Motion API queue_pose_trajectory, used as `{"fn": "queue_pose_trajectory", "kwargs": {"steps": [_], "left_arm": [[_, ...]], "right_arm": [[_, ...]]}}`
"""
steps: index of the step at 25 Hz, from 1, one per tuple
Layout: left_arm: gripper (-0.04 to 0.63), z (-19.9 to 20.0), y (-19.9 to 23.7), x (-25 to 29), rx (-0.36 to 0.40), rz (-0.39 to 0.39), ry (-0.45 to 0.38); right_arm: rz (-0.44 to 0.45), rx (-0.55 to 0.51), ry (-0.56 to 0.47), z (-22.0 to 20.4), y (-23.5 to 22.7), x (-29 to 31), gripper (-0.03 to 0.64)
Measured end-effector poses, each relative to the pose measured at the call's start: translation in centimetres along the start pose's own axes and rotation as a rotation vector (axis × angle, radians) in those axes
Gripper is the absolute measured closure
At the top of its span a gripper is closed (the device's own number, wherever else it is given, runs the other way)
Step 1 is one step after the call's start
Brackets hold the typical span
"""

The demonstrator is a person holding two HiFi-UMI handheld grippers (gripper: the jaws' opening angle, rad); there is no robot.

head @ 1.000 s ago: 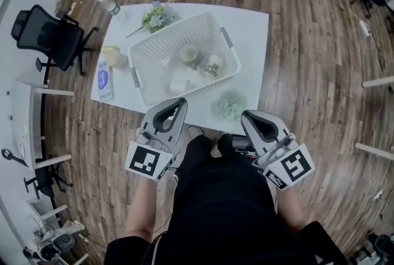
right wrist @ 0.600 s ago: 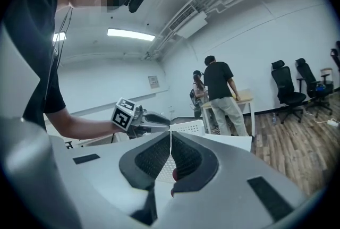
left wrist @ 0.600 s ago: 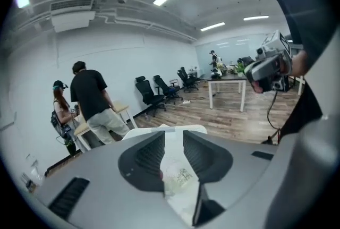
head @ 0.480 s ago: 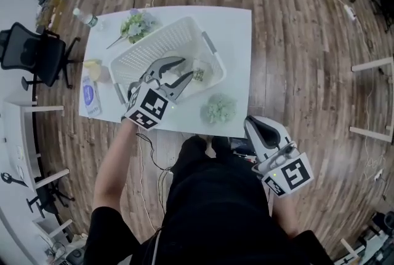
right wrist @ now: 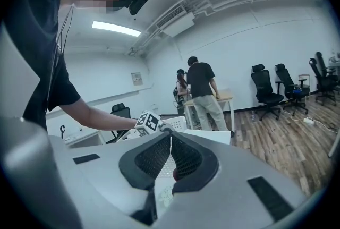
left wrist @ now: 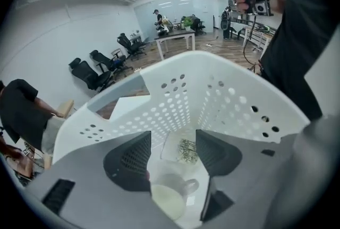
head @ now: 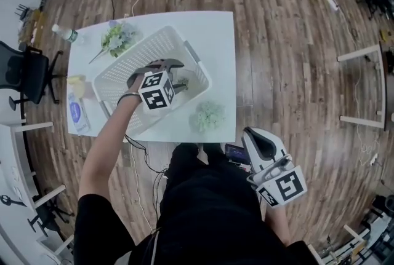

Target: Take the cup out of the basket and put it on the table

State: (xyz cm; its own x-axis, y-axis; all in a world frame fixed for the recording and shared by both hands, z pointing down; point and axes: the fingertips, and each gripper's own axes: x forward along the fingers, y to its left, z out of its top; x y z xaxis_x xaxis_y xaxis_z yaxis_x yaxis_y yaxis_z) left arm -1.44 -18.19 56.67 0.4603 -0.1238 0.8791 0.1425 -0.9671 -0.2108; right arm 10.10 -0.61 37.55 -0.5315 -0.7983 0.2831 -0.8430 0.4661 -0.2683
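The left gripper (left wrist: 173,140), jaws just opening and not yet pressing, hangs over the white cup (left wrist: 170,193) lying between them in the basket (left wrist: 212,90); I'd lower it astride the cup's body, clear of the handle, then close gently.

White handled cup (left wrist: 171,197) (pale inside) in perforated white basket (left wrist: 212,90)

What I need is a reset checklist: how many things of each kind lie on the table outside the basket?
Flower bunches: 2
Bottle: 1
Blue-and-white pack: 1
Yellowish thing, kind unclear: 1
Total: 5
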Motion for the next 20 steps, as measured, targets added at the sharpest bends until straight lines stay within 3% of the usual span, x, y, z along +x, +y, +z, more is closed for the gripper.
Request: {"fn": "queue_pose_trajectory", "kwargs": {"steps": [6, 12, 17, 20], "left_arm": [[0.327, -1.0, -0.3, 4.3, 0.000, -0.111, 0.058], [0.336, -1.6, -0.2, 6.6, 0.009, -0.152, 0.102], [0.435, -1.3, -0.5, 7.0, 0.092, -0.131, 0.134], [0.483, -1.3, -0.7, 6.9, 0.095, -0.119, 0.136]], "right_arm": [[-0.052, -0.017, 0.032, -0.8, 0.0, -0.4, 0.591], [-0.086, -0.008, 0.038, -1.1, 0.0, -1.0, 0.591], [-0.099, -0.010, 0.037, -1.2, -0.1, -1.5, 0.591], [-0.094, -0.013, 0.034, -1.0, 0.0, -1.5, 0.591]]}}
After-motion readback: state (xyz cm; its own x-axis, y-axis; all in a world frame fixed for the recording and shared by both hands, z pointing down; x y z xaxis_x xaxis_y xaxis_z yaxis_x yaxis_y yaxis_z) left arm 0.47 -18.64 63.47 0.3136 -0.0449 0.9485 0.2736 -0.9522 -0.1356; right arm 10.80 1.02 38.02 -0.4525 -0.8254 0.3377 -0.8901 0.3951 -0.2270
